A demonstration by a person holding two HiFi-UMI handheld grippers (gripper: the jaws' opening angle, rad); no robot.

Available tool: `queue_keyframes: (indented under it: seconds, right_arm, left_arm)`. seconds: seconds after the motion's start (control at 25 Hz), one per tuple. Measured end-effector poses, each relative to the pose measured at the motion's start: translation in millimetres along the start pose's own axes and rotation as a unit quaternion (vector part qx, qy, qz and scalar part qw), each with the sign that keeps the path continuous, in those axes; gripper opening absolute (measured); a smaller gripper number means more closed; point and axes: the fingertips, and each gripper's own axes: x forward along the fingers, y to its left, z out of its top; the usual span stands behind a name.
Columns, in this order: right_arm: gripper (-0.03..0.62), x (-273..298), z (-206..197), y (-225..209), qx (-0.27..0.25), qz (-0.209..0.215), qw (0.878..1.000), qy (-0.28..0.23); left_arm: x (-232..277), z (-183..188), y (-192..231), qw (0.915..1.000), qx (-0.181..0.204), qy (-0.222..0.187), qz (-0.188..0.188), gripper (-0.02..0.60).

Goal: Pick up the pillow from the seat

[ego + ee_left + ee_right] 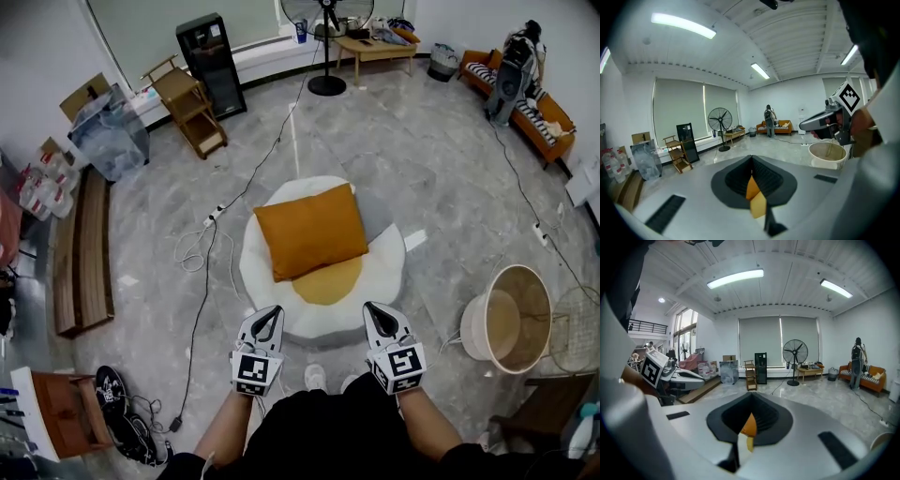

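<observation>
Both pairs of jaws are pressed together and empty. Your left gripper (270, 314) and right gripper (373, 309) sit side by side with their tips pointing forward.

Here's the trap as I read it: go in like this and the shut tips will only shove the pillow (309, 230) across the seat (389, 258), or dig into the soft seat under it. Spread the jaws before you reach. The next risk is that the pillow looks plump and soft, so a shallow pinch on one corner could let the fabric slide out, or leave it sagging and swinging from one side. And if you bite too low, you may catch the seat's cover along with it.

Now, the layout. The seat's near rim is right in front of both sets of tips. Just past it, dead ahead between the two grippers, is the yellow patch (328, 279). Beyond that the orange pillow lies flat on the seat, clear of both sets of jaws. Its near-left corner is straight ahead of your left jaws, and its near-right corner is ahead of your right. Each gripper view catches a sliver of orange through the slit, so you're lined up.
</observation>
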Motion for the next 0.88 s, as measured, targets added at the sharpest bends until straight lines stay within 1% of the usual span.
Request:
queue_keyframes:
  seconds: [0.16, 0.24, 0.36, 0.48, 0.56, 0.64, 0.76, 0.88]
  right_arm:
    - [0.006, 18, -3, -23, 0.012, 0.002, 1.000, 0.007]
    - [0.006, 31, -6, -35, 0.006, 0.009, 1.000, 0.012]
    - [0.006, 52, -9, -60, 0.002, 0.016, 1.000, 0.017]
    - [0.006, 73, -12, -90, 0.002, 0.029, 0.999, 0.026]
    - [0.006, 89, -12, -112, -0.003, 0.040, 0.999, 0.032]
    - [0.006, 105, -13, -137, -0.003, 0.049, 0.998, 0.039]
    - [0.006, 123, -23, -165, 0.000, 0.065, 0.996, 0.055]
    - [0.006, 142, -26, -184, -0.020, 0.083, 0.995, 0.060]
  left_arm:
    - [25, -2, 1, 0.9997, -0.019, 0.013, 0.001, 0.011]
    - [39, -3, 2, 0.9995, -0.024, 0.018, 0.006, 0.011]
    - [65, -5, 6, 0.9990, -0.027, 0.028, 0.022, 0.011]
    - [93, -2, 9, 0.9975, -0.043, 0.036, 0.043, 0.011]
    - [114, 0, 10, 0.9960, -0.058, 0.041, 0.055, 0.011]
    - [137, 0, 8, 0.9946, -0.064, 0.052, 0.063, 0.011]
    - [158, -11, 3, 0.9914, -0.070, 0.081, 0.075, 0.011]
    - [172, -26, 9, 0.9861, -0.090, 0.102, 0.096, 0.011]
